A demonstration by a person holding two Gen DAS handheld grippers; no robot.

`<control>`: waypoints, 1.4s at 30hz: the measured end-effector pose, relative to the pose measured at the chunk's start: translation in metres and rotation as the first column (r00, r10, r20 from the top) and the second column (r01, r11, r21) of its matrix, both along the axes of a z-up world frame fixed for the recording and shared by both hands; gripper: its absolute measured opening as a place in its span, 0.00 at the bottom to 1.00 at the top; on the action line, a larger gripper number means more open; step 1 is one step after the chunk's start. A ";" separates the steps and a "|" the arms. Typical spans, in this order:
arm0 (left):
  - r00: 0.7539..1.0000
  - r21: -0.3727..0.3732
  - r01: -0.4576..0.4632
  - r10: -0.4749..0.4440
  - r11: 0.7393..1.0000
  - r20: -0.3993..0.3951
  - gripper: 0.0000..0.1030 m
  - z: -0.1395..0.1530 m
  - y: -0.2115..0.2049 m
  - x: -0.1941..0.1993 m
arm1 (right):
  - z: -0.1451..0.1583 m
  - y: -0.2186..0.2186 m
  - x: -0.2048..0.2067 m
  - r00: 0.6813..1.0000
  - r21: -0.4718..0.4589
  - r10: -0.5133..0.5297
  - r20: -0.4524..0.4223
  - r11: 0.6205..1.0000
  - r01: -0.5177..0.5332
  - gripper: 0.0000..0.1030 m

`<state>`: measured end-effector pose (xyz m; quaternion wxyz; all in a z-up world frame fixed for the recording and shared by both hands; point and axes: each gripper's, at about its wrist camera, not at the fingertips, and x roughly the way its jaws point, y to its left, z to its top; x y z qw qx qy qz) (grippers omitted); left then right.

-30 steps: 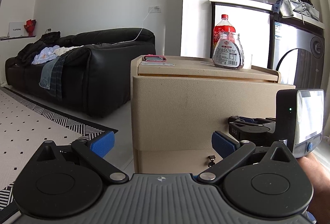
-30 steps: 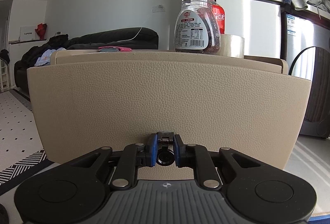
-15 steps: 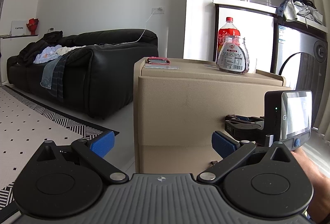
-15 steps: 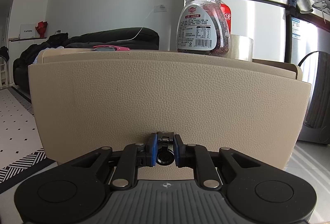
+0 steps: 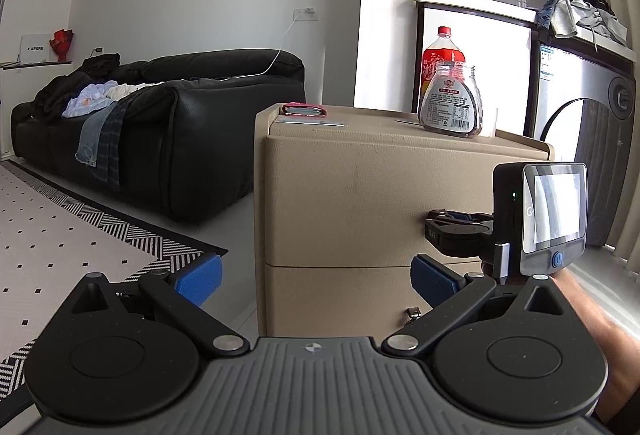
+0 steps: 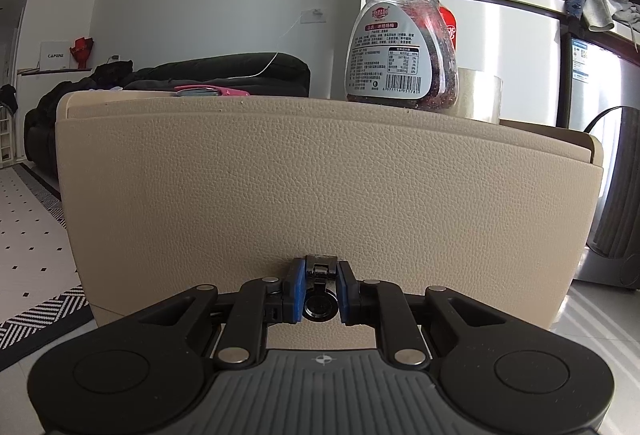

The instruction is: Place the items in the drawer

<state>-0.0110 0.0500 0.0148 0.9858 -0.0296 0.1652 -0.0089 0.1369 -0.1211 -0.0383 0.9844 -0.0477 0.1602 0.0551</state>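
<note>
At the upper drawer front (image 6: 320, 175), the right tongs (image 6: 319, 291) are clamped on the drawer's metal pull (image 6: 320, 267); the left tongs (image 5: 316, 275) hang open. Jar (image 6: 400, 47) sits on the surface above. Judged step: drawing the drawer out, needing a straight pull. Since 1 second ago, the front has neared.

Jar (image 5: 451, 103) and bottle (image 5: 443, 53) crowd cabinet top (image 5: 384, 123).

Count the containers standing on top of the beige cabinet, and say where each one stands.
2. A clear jar with a printed label stands near the cabinet top's right end; a red drink bottle stands right behind it, partly hidden. Others may be hidden behind the jar.
</note>
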 end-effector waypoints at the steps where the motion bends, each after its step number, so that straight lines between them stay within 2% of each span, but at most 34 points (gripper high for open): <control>1: 1.000 0.001 0.000 0.000 1.000 0.000 1.00 0.000 0.000 0.000 | 0.000 0.000 0.000 1.000 0.003 0.000 -0.002 1.000 0.000 0.18; 12: 1.000 -0.006 -0.003 0.003 1.000 0.005 1.00 0.001 0.000 -0.001 | 0.007 -0.001 -0.007 1.000 -0.014 0.002 -0.005 1.000 -0.002 0.20; 18: 1.000 -0.012 -0.012 0.012 1.000 0.017 1.00 0.001 0.000 -0.003 | 0.012 -0.004 -0.015 1.000 -0.017 0.013 -0.003 1.000 -0.013 0.38; 26: 1.000 -0.003 -0.008 0.008 1.000 0.022 1.00 0.003 -0.005 -0.001 | 0.019 -0.023 -0.042 1.000 0.022 0.004 0.005 1.000 -0.004 0.48; 29: 1.000 -0.001 -0.001 0.001 1.000 0.023 1.00 0.002 -0.009 0.000 | 0.023 -0.031 -0.055 1.000 0.024 0.007 0.016 1.000 -0.008 0.49; 32: 1.000 0.004 0.008 -0.009 1.000 0.020 1.00 0.002 -0.012 0.001 | 0.028 -0.040 -0.069 1.000 0.031 0.014 0.024 0.999 -0.015 0.58; 36: 1.000 0.008 0.018 -0.018 1.000 0.013 1.00 0.001 -0.017 0.002 | 0.034 -0.049 -0.088 0.999 0.042 0.014 0.034 0.999 -0.015 0.64; 42: 0.999 0.011 0.035 -0.035 0.999 0.006 1.00 -0.001 -0.024 0.002 | 0.036 -0.060 -0.111 0.999 0.045 0.004 0.045 0.999 -0.006 0.69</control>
